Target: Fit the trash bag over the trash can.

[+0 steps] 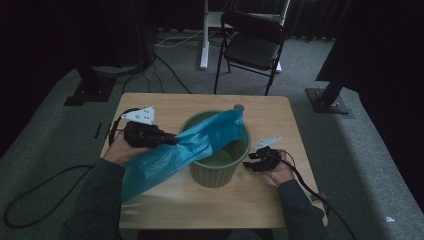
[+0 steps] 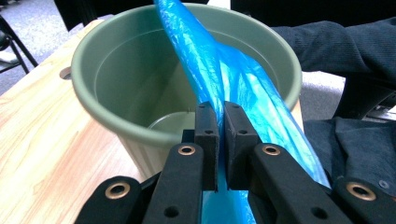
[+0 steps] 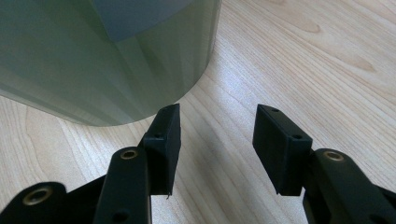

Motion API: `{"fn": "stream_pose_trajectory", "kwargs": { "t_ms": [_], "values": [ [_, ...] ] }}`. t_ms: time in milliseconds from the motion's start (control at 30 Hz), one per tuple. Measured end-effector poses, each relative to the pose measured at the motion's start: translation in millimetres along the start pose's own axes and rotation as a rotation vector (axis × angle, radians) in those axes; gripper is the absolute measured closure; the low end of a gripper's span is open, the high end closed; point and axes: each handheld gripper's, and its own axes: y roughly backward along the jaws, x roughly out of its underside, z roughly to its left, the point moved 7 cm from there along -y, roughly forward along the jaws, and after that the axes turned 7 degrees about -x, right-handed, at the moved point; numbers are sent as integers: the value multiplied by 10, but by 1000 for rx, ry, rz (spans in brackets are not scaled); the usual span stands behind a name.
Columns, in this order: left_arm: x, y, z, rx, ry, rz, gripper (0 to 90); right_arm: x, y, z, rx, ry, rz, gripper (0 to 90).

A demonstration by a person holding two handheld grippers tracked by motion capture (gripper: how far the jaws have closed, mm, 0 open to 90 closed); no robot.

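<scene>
A green plastic bucket (image 1: 216, 172) stands in the middle of the wooden table (image 1: 170, 200). A blue plastic bag (image 1: 200, 140) drapes from the bucket's far rim across its mouth and down to the left front. My left gripper (image 1: 172, 140) is shut on the bag just left of the bucket's rim; in the left gripper view the blue bag (image 2: 224, 79) runs between the closed pads (image 2: 206, 126) towards the bucket (image 2: 121, 79). My right gripper (image 1: 248, 164) rests low at the bucket's right side, open, with nothing between its fingers (image 3: 163, 135) beside the bucket wall (image 3: 102, 60).
A black folding chair (image 1: 252, 45) and a white stand leg (image 1: 204, 40) are on the carpet beyond the table. Black cables trail from both grippers over the table edges. Dark stand bases sit at far left and far right.
</scene>
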Motion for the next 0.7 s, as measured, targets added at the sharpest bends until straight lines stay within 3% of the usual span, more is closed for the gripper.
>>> {"fn": "stream_pose_trajectory", "kwargs": {
  "t_ms": [267,700],
  "values": [
    [21,39,-45,18,-8,21,851,1,-9,4,-2,-1,0,509],
    [-223,-298,-25,39,-20,37,850,-4,6,0,-1,-1,-5,508]
  ]
}}
